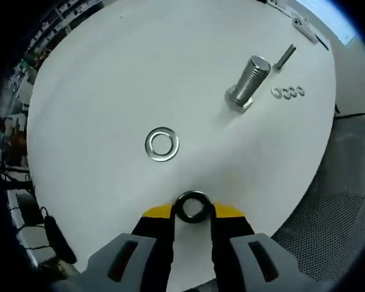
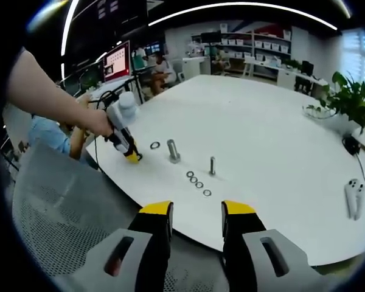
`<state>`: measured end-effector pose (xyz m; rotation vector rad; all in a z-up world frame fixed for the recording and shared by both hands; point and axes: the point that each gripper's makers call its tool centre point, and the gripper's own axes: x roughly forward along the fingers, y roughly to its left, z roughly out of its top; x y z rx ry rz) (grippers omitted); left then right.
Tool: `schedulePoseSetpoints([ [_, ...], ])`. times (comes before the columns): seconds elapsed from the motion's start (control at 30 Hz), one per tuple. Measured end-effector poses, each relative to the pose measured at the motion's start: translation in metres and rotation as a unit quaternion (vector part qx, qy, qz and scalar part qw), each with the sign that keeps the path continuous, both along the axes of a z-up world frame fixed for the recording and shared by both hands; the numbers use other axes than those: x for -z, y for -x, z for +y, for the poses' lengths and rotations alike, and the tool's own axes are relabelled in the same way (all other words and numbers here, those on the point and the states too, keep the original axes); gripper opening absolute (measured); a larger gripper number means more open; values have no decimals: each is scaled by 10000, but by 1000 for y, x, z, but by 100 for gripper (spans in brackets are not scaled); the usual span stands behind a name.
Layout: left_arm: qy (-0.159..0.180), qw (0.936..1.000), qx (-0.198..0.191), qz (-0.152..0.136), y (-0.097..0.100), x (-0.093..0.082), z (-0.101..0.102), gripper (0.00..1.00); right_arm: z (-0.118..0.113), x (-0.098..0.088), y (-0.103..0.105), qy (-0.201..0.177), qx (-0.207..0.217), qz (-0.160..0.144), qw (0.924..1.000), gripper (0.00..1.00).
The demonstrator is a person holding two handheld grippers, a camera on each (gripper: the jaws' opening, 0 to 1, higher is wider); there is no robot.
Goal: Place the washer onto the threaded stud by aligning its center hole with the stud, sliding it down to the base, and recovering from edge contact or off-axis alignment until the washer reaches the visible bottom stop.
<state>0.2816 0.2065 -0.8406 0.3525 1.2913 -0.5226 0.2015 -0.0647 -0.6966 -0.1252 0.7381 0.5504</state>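
A dark washer (image 1: 193,207) sits between the yellow-tipped jaws of my left gripper (image 1: 193,211), which is shut on it low over the white table (image 1: 109,79). A shiny steel washer (image 1: 162,145) lies flat just ahead. The big threaded stud (image 1: 250,79) stands upright further off to the right. In the right gripper view a hand holds the left gripper (image 2: 134,157) near the flat washer (image 2: 154,145) and the stud (image 2: 173,152). My right gripper (image 2: 196,214) is open and holds nothing, back off the table edge.
A thin bolt (image 1: 285,56) and three small washers (image 1: 288,92) lie beyond the stud. A grey mesh chair (image 2: 55,207) stands under the near table edge. A white controller (image 2: 353,194) and a plant (image 2: 353,103) are at the far right.
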Motion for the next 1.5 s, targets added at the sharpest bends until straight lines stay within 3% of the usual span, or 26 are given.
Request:
schedulePoseSetpoints([
  [0.07,148,9998,-87,-106,-1,-2,2,20,0,0,0,-9,12,-10,10000,34],
  [0.13,70,9995,249,-202,0,-2,1,19,-1,-1,-1,-13,27,-21,10000,34],
  [0.3,-41,9987,502,-104,2,-2,-1,19,-1,0,-1,-5,24,-5,10000,34],
  [0.87,18,9974,708,-106,2,-8,-4,19,-1,-1,-1,-16,43,-15,10000,34],
  [1.13,123,9945,997,-303,-9,-25,-17,19,-1,0,-1,-7,26,-5,10000,34],
  [1.5,611,9866,1292,-784,-37,-72,-59,19,0,0,0,-15,9,8,10000,34],
])
